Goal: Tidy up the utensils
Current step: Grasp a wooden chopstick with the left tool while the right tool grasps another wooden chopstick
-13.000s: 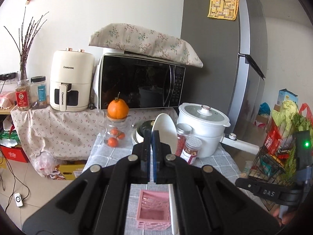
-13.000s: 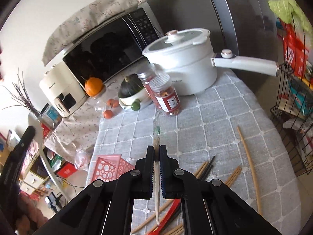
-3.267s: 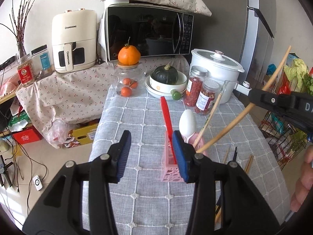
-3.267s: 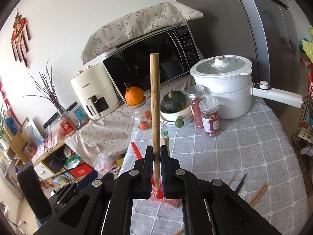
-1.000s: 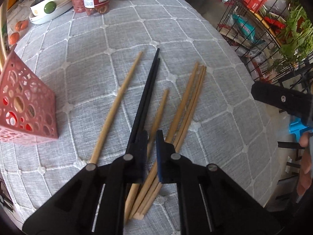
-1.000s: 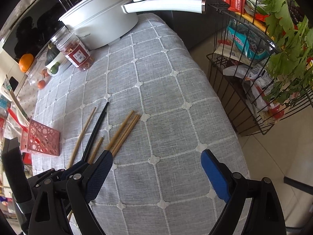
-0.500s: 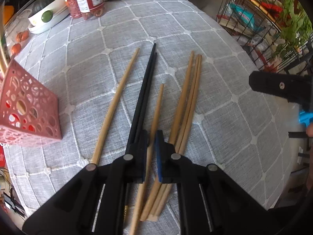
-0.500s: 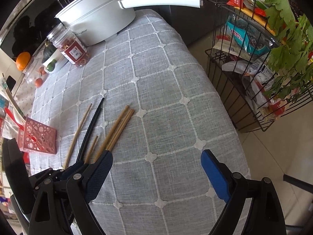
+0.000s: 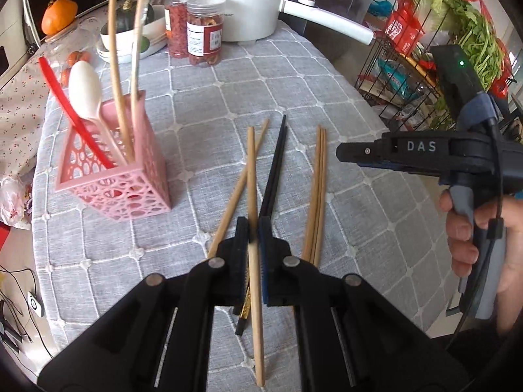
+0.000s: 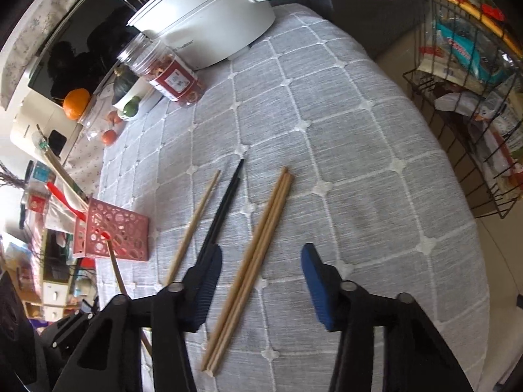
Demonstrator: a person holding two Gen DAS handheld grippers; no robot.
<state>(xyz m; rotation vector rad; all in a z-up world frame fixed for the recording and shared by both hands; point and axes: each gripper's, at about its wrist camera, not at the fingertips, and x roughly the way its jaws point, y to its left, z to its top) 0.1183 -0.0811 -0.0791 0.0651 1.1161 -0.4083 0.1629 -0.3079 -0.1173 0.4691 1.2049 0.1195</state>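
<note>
Chopstick [image 9: 251, 196] pinched in left tool [image 9: 253, 228]; right tool [image 10: 261, 261] closing around bundle [image 10: 258, 251] beside black pair [image 10: 225, 202].

Pink holder [image 9: 130, 189], grey checked tablecloth [image 9: 228, 91], black chopsticks [image 9: 274, 166].

A grey checked tablecloth [image 10: 343, 150] carries loose chopsticks [image 10: 255, 261], pink basket [image 9: 130, 179], jars [image 9: 204, 32], pot [image 10: 209, 23].

Left gripper [image 9: 253, 245]: black arms, silver screws, blue ribbed pads.
Right gripper [image 10: 261, 281]: black, "DAS" lettering, grey handle, black cable, green light.
</note>
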